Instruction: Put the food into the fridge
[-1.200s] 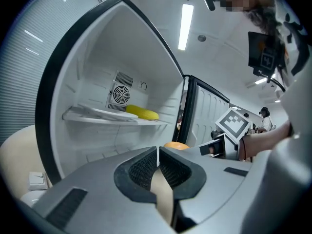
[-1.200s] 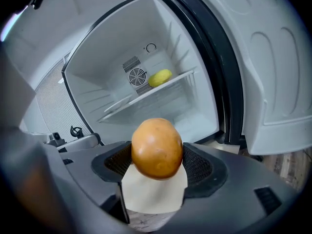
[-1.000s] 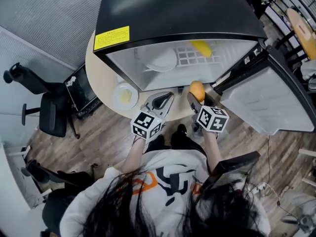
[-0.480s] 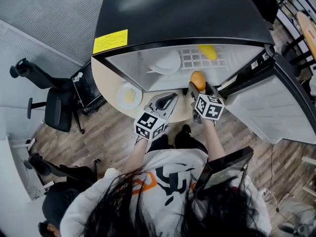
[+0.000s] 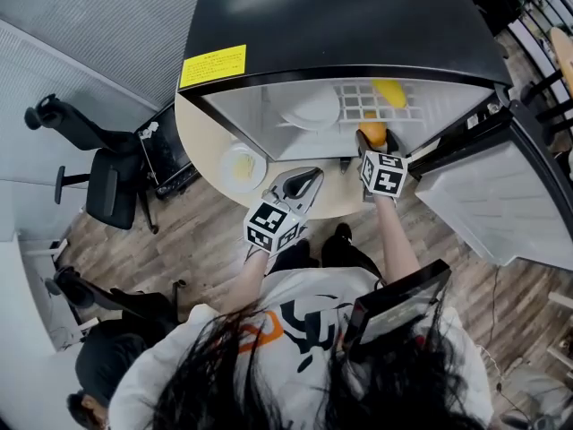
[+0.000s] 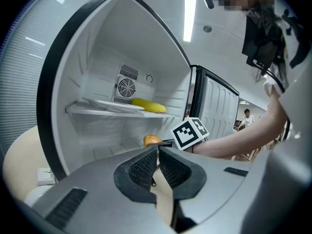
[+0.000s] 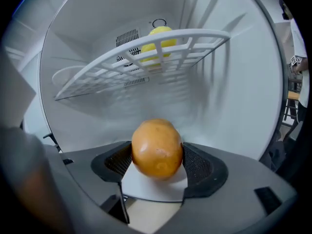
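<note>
A small fridge [image 5: 340, 25] with a black top stands open on a round table. My right gripper [image 5: 374, 143] is shut on an orange [image 5: 374, 133] and reaches just inside the lower compartment; in the right gripper view the orange [image 7: 157, 148] sits squeezed between the pads, under the white wire shelf [image 7: 146, 57]. A yellow food item [image 7: 158, 42] and a white plate [image 5: 312, 110] lie on that shelf. My left gripper [image 5: 300, 186] hangs shut and empty in front of the fridge, with its pads [image 6: 146, 167] together.
The fridge door [image 5: 483, 195] stands swung open at the right. A small white plate with yellow food [image 5: 240, 167] rests on the beige table [image 5: 201, 137] left of the fridge. An office chair [image 5: 98, 186] stands on the wooden floor at the left.
My right gripper has carried the orange forward and to the right, from over the table edge into the fridge opening. The left gripper has barely moved.
</note>
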`<action>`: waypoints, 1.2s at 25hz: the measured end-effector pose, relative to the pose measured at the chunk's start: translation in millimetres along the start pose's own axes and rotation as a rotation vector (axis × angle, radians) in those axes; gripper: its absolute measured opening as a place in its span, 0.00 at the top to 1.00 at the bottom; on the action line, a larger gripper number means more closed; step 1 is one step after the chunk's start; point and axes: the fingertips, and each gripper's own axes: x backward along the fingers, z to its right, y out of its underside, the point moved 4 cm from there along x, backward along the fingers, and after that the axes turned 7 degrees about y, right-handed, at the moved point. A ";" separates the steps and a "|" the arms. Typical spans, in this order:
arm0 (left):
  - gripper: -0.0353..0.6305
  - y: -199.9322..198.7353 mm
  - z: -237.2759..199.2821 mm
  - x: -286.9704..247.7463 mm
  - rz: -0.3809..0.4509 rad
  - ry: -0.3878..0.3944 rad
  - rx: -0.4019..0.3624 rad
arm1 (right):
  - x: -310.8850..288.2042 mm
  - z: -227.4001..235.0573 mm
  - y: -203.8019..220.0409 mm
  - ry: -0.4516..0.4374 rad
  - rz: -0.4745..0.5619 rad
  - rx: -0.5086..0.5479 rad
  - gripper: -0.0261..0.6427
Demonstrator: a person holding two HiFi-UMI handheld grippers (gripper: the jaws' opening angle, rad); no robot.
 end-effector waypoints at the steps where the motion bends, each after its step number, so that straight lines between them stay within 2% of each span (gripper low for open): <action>1: 0.92 0.6 -0.5 0.2 -0.001 0.000 -0.001 | -4.4 1.7 -1.5 0.005 0.002 0.008 0.47; 8: 0.92 4.1 -1.7 4.8 -0.003 0.001 0.002 | -25.4 6.3 -15.2 0.005 0.019 0.094 0.47; 13: 0.92 -5.5 5.5 -8.7 -0.015 0.012 -0.005 | -38.3 23.5 -20.9 0.015 -0.018 0.146 0.47; 24: 0.92 -8.1 2.1 -9.9 -0.014 0.018 -0.013 | -43.2 26.4 -22.5 -0.008 -0.089 0.081 0.47; 30: 0.92 -8.9 1.4 -13.8 -0.015 0.022 -0.013 | -32.4 35.2 -8.6 0.015 -0.132 0.001 0.43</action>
